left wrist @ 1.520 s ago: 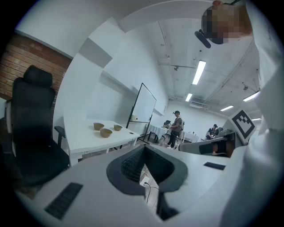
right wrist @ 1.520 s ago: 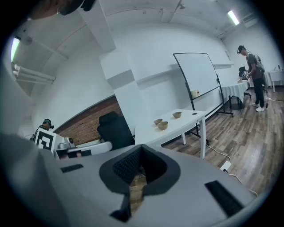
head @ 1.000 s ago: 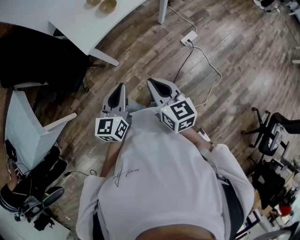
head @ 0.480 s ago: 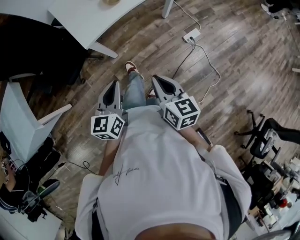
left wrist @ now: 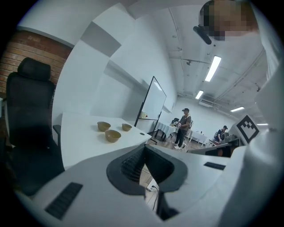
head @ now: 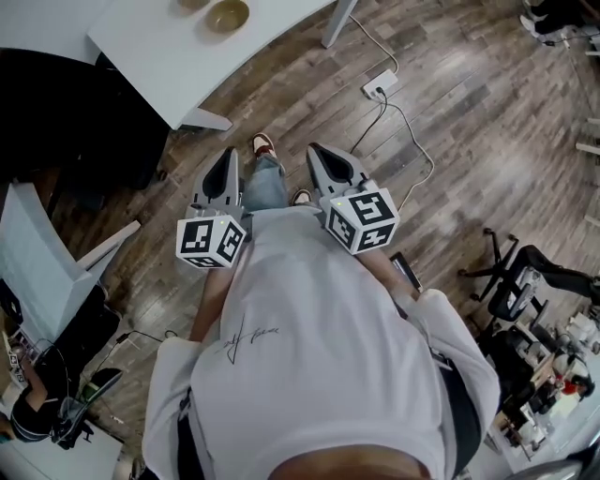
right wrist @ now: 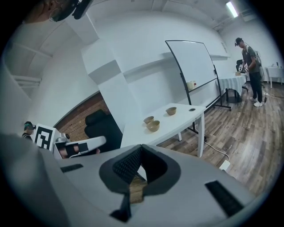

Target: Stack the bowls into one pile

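Note:
Three tan bowls stand apart on a white table (left wrist: 80, 142): one (left wrist: 104, 126) at the left, one (left wrist: 112, 135) nearest, and a smaller one (left wrist: 127, 127) to the right. The right gripper view shows the same bowls (right wrist: 153, 126), (right wrist: 148, 119), (right wrist: 171, 111) farther off. In the head view two bowls (head: 228, 14), (head: 192, 4) show at the top edge. My left gripper (head: 228, 154) and right gripper (head: 316, 150) are held side by side above the wooden floor, well short of the table. Both are shut with nothing between the jaws.
A black office chair (left wrist: 31, 111) stands left of the table. A power strip (head: 378, 84) and its cable lie on the floor ahead. A whiteboard (right wrist: 191, 64) stands behind the table. People stand far off (left wrist: 183, 126). A white chair (head: 37, 262) is at my left.
The person has stepped toward the table, one foot now forward. Both grippers have moved ahead together, still shut. The bowls have come further into the head view.

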